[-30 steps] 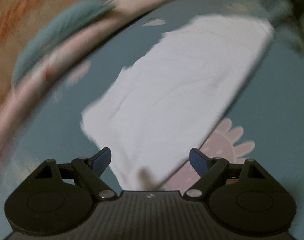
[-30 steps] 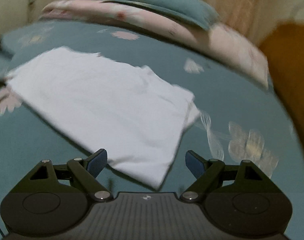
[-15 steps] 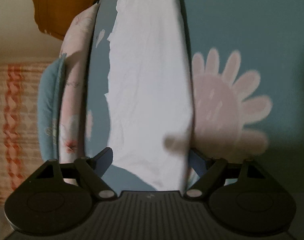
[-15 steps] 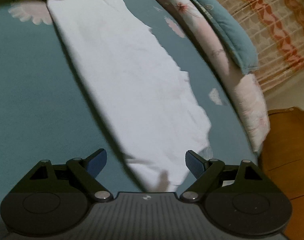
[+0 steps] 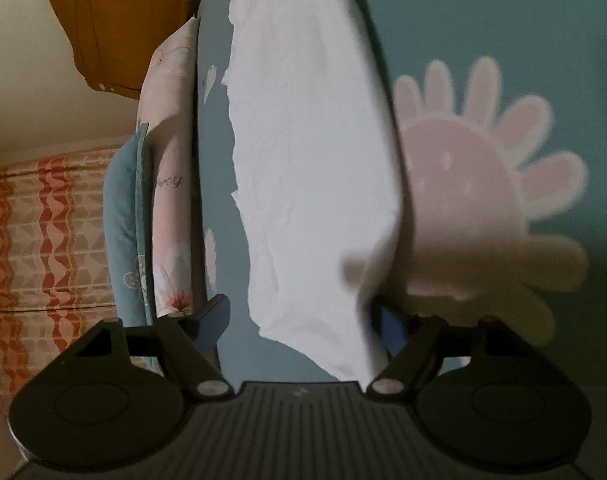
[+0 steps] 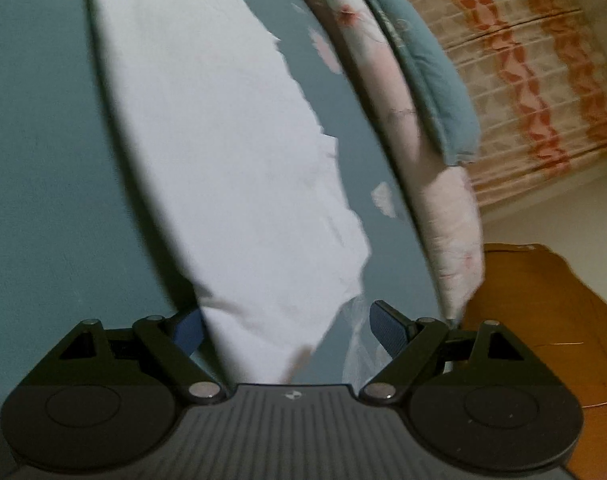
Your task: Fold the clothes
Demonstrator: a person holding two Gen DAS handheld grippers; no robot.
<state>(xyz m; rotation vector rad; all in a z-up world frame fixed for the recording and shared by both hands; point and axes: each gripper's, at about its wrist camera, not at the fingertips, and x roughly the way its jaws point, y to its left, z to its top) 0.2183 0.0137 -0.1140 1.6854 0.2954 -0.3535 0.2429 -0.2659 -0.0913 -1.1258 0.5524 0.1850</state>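
Lay flat on a bed (image 5: 463, 20) with a teal sheet, near the middle of it: a white garment (image 5: 311, 160), already folded into a long, narrow strip. Ran lengthwise straight away from each camera, with one short end at either gripper and the far end narrowing toward the top of the view. Showed one straight, clean long edge, with a dark shadow beside it, and one ragged, stepped long edge facing the pillows.

Left plenty of bare sheet along the straight edge, in the left wrist view broken only by a big pink flower print (image 5: 471, 184) just beside the garment. Left a narrower band of sheet on the ragged side, closed off by a pink pillow (image 5: 171, 184) with a teal pillow (image 5: 121, 208) lying against it. Beyond those, stood a striped curtain (image 5: 31, 232) and a brown wooden cupboard (image 5: 115, 20).

Hovered low at one short end, the left gripper (image 5: 299, 306): jaws apart though just closing in, with the garment's end between them, one pad clear of the cloth, the other half hidden behind the straight edge. Sat at the other short end, the right gripper (image 6: 287, 310): jaws wide apart, the garment's (image 6: 223, 140) end lying between them, nothing pinched.
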